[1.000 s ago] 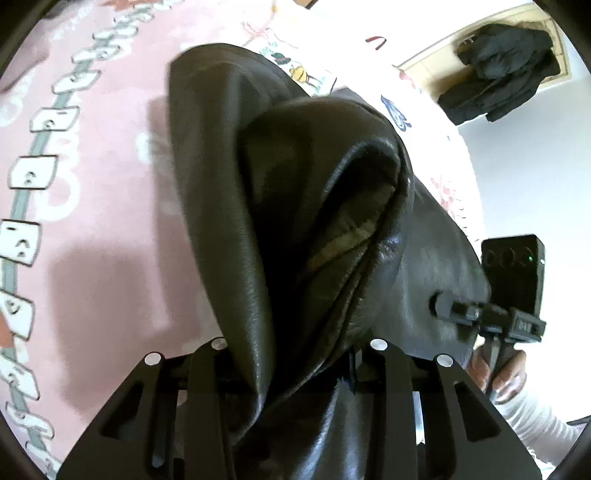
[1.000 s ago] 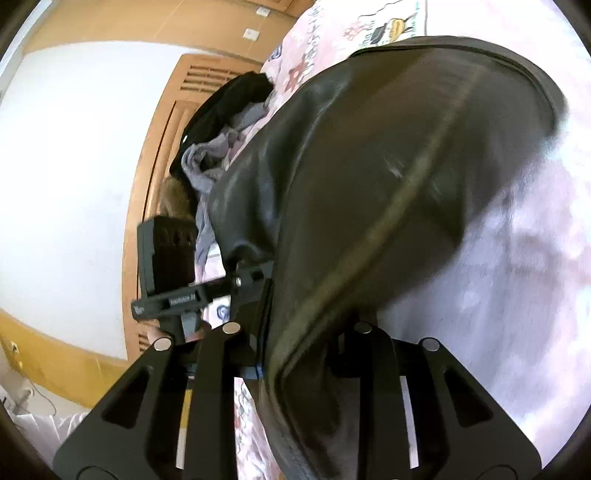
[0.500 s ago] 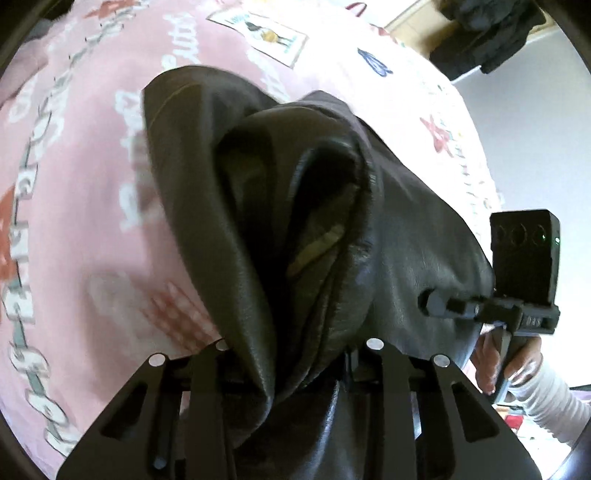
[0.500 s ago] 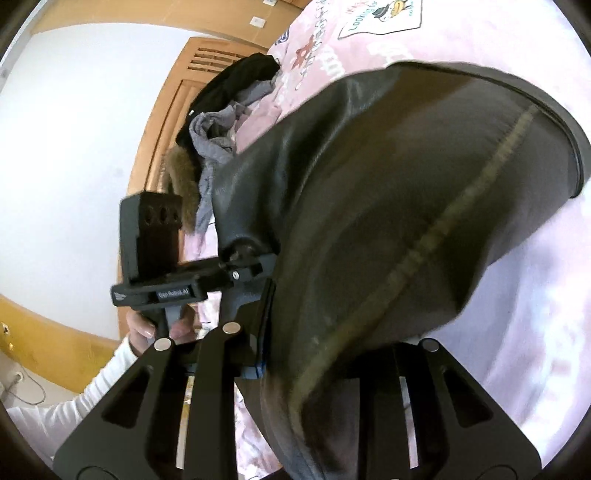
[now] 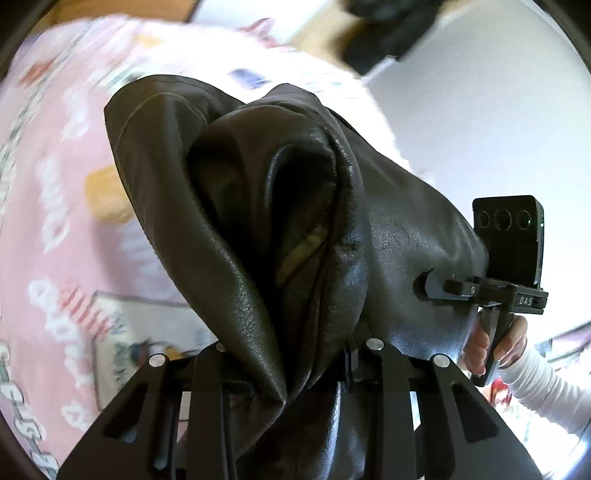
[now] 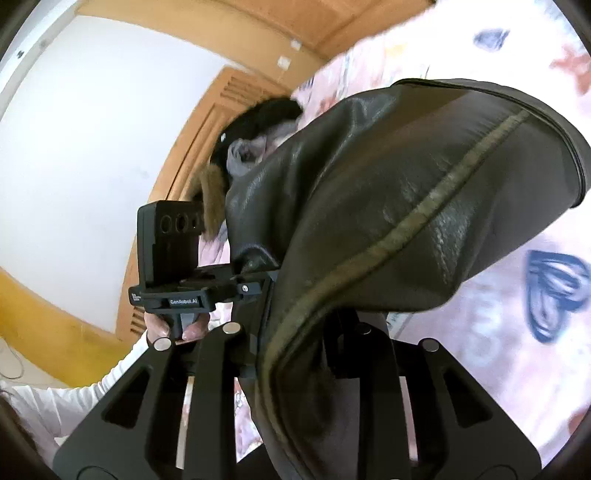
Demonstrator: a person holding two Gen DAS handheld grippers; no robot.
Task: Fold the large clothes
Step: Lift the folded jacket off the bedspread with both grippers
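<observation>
A dark brown leather jacket (image 5: pixel 295 206) hangs in the air between both grippers above a pink patterned bedspread (image 5: pixel 55 221). My left gripper (image 5: pixel 295 354) is shut on a bunched fold of it; the leather drapes over the jaws and hides the fingertips. In the right wrist view the same jacket (image 6: pixel 406 206), with an olive zipper seam running across it, fills the middle; my right gripper (image 6: pixel 295 332) is shut on its edge. Each view shows the other gripper, held in a hand with a white sleeve, at the jacket's far side.
A pile of dark clothes (image 5: pixel 388 33) lies at the bed's far end. In the right wrist view a heap with a fur-trimmed hood and grey garment (image 6: pixel 243 155) sits by a wooden headboard (image 6: pixel 207 122). White wall stands behind.
Both grippers have risen and carried the jacket across the bed; the bedspread pattern has slid beneath, and the jacket hangs higher. The grips are unchanged.
</observation>
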